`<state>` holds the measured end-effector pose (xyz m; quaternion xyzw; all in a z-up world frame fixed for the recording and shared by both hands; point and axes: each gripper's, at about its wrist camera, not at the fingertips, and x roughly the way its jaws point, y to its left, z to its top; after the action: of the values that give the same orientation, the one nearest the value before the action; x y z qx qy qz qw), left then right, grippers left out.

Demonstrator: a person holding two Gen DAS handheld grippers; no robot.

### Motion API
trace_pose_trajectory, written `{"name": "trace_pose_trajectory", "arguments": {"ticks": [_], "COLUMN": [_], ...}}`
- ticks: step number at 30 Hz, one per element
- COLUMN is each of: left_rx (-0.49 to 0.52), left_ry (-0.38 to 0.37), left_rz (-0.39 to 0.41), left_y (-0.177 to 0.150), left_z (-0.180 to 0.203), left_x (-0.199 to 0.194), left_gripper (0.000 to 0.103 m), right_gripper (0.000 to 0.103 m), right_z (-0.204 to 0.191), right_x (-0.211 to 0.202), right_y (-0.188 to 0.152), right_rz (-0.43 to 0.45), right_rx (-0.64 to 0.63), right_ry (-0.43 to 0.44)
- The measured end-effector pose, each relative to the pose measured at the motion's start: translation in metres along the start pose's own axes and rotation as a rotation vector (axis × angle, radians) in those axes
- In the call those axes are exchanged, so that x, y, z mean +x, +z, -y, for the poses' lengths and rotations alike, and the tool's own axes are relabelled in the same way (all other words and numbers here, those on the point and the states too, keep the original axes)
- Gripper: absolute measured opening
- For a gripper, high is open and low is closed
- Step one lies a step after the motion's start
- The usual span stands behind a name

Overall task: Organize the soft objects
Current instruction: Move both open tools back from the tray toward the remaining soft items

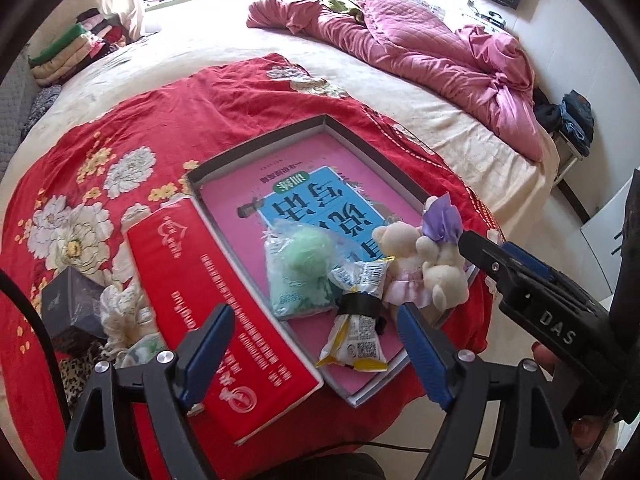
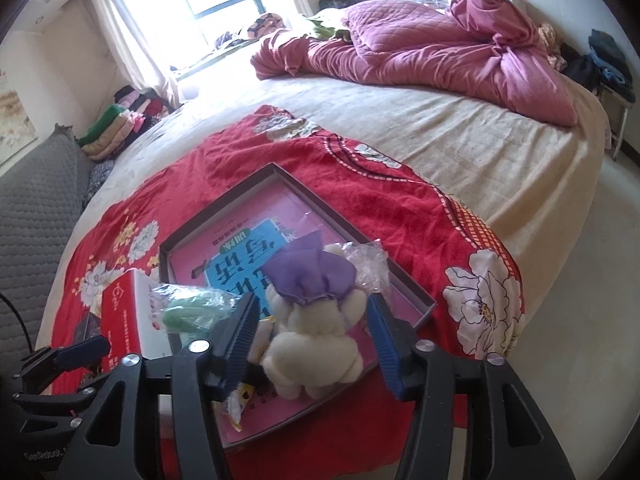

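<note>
Both grippers stood released over the tray. Left gripper (image 1: 316, 342) hovered with its 2 blue pads spread wide and nothing pressed between them; below the gap lay a yellow-and-white snack packet (image 1: 358, 328) near the tray's (image 1: 256, 142) near edge. Right gripper (image 2: 312, 326) was open too, its pads standing either side of the cream plush bear (image 2: 316, 354) but clear of it on both sides, so no grasp there. That bear, with a purple cloth bow (image 2: 310, 276) on top, sat by the tray's near right corner, touching the snack packet. Just beside them, toward the tray's left wall, rested a green soft item in a clear bag (image 1: 298, 270). All 3 lay on the pink and blue printed sheet (image 1: 320, 196) lining the tray. A crumpled clear wrapper (image 2: 366, 266) sat against the tray's right wall behind the bear. Against the tray's left wall outside lay a red box (image 1: 224, 308), flat on the red floral blanket (image 1: 120, 140), and past its left edge sat a small dark box (image 1: 70, 300) and a pale plush piece (image 1: 124, 312). Whether those 2 touched could not be told.
</note>
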<state>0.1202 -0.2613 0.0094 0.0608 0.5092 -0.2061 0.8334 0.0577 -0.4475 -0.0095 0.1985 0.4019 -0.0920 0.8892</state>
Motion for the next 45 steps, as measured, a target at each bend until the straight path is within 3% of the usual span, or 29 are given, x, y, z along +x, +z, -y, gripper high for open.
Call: {"name": "trace_pose_trajectory", "arguments": {"ticks": [21,45], "left_rx": [-0.094,-0.205], "left_ry": [0.062,0.132], "left_rz": [0.053,0.076], "left_y": [-0.027,-0.073], "left_z": [-0.048,-0.113], "left_x": [-0.049,-0.094], "left_gripper": [0.082,0.082], "right_gripper": [0.075,0.075], "right_z": [-0.068,-0.159], "right_x": [-0.041,-0.069], "right_y": [-0.005,-0.032], "right_rz": [0.063,0.071], "right_rx": [-0.138,-0.333], "right_ry": [0.011,0.074]}}
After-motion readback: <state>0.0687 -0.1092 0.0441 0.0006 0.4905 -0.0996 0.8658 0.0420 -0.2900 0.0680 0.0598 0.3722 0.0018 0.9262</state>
